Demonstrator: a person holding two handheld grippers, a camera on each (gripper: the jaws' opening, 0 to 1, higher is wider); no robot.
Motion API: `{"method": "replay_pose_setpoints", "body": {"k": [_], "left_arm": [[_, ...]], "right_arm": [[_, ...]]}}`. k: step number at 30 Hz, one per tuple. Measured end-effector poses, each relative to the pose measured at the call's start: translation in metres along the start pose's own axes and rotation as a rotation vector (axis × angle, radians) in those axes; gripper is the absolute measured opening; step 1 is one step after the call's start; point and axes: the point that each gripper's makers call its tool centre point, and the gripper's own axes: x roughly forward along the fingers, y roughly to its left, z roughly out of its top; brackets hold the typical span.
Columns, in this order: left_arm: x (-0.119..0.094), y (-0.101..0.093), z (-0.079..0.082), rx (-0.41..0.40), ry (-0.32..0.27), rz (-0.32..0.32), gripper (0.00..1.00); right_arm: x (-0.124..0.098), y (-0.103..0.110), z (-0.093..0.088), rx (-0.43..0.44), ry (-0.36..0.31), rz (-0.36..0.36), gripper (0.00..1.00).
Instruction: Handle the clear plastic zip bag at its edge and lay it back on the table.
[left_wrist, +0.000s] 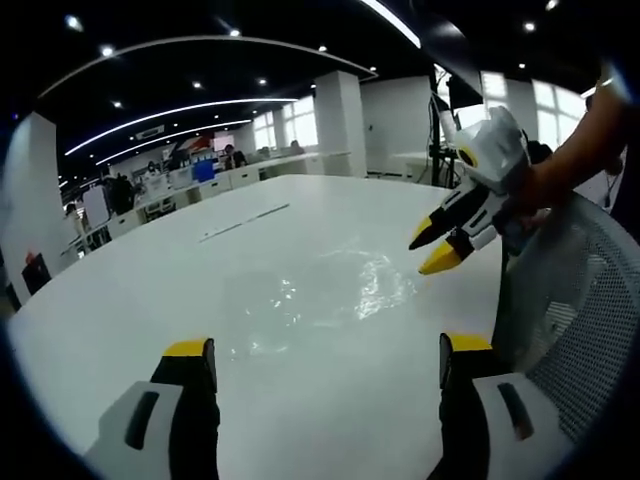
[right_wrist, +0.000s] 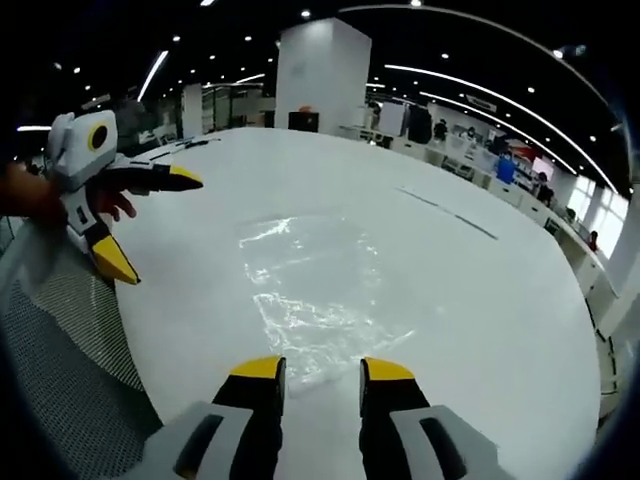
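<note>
The clear plastic zip bag (left_wrist: 320, 290) lies flat on the white table (left_wrist: 130, 300), with ceiling lights glinting off its wrinkles. My left gripper (left_wrist: 328, 350) is open wide, low over the table just short of the bag's near edge. My right gripper (left_wrist: 435, 248), held by a person's hand, comes in from the right and hovers by the bag's right side with its yellow-tipped jaws a little apart. In the right gripper view the bag (right_wrist: 320, 290) spreads ahead of my right gripper (right_wrist: 322, 370), which is open with nothing between its jaws. My left gripper (right_wrist: 150, 225) shows at the left, spread wide.
A grey mesh chair back (left_wrist: 570, 320) stands against the table edge by the right gripper, also visible as mesh chair back (right_wrist: 70, 340). A thin strip (left_wrist: 245, 220) lies farther out on the table. Office desks, pillars and people are far behind.
</note>
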Motion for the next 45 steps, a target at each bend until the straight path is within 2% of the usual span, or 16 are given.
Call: {"method": "replay_pose_setpoints", "body": {"k": [7, 22, 25, 37, 45], "left_arm": [[0.0, -0.001, 0.0, 0.002, 0.001, -0.005, 0.91], [0.002, -0.004, -0.002, -0.001, 0.009, -0.019, 0.9], [0.002, -0.004, -0.004, 0.001, 0.012, -0.023, 0.9], [0.003, -0.006, -0.007, 0.0, 0.024, -0.034, 0.89], [0.003, -0.007, -0.008, 0.0, 0.027, -0.037, 0.89]], "right_arm": [[0.005, -0.006, -0.004, -0.076, 0.037, 0.045, 0.19], [0.013, -0.004, -0.009, -0.123, 0.061, 0.091, 0.03], [0.014, -0.003, -0.012, -0.097, 0.064, 0.098, 0.02], [0.018, -0.008, -0.015, -0.109, 0.057, 0.089, 0.05], [0.022, -0.008, -0.015, -0.124, 0.046, 0.103, 0.02]]}}
